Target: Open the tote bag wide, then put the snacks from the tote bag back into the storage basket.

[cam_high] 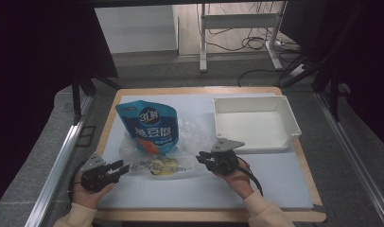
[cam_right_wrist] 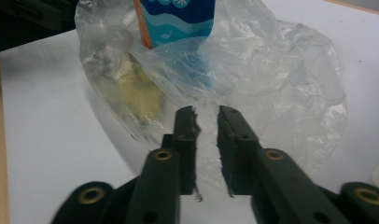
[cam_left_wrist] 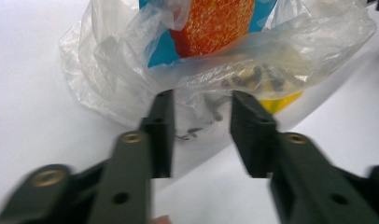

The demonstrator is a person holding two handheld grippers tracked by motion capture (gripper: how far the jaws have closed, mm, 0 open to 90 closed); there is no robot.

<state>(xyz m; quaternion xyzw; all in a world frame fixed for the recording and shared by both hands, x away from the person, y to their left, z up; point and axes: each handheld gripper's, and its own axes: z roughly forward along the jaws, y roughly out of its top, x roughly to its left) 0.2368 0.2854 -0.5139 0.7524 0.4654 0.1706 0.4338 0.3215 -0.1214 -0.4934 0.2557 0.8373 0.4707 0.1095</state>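
A crumpled clear plastic bag lies on the white mat. A blue snack pouch sticks out of its far side, and a yellow packet sits inside near the front. My left gripper is at the bag's front-left edge. In the left gripper view it is open, with the bag's film reaching between the jaws. My right gripper is at the bag's right edge. In the right gripper view it is open by a narrow gap, over the film.
An empty white tray stands at the back right of the mat, just beyond the right gripper. The wooden table edge runs along the front. Bare mat lies to the front right.
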